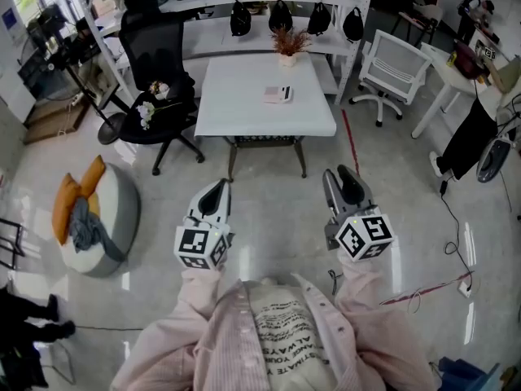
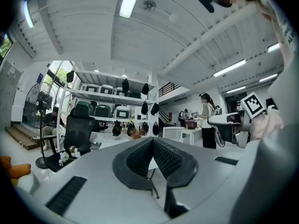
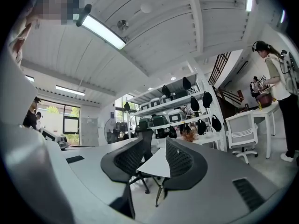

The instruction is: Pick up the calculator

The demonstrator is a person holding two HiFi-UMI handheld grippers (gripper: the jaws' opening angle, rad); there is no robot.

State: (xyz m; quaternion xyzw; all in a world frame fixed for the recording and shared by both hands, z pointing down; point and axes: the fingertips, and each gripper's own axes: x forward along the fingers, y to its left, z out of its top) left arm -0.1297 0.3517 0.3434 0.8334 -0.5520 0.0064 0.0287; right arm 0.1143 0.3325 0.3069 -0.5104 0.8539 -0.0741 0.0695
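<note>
Calculator (image 1: 278, 94) lies on the far white surface (image 1: 236, 116), well apart from you. Your left gripper (image 1: 218, 187) is closed and empty, and your right gripper (image 1: 340, 175) is partly open and empty. Step nearer, then open the right one wider before you grasp.

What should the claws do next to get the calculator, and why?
Probably step forward to bring the right claw toward the white table. The calculator lies on it, well ahead of both claws, out of reach. The right claw is open and empty; the left claw is shut.
</note>
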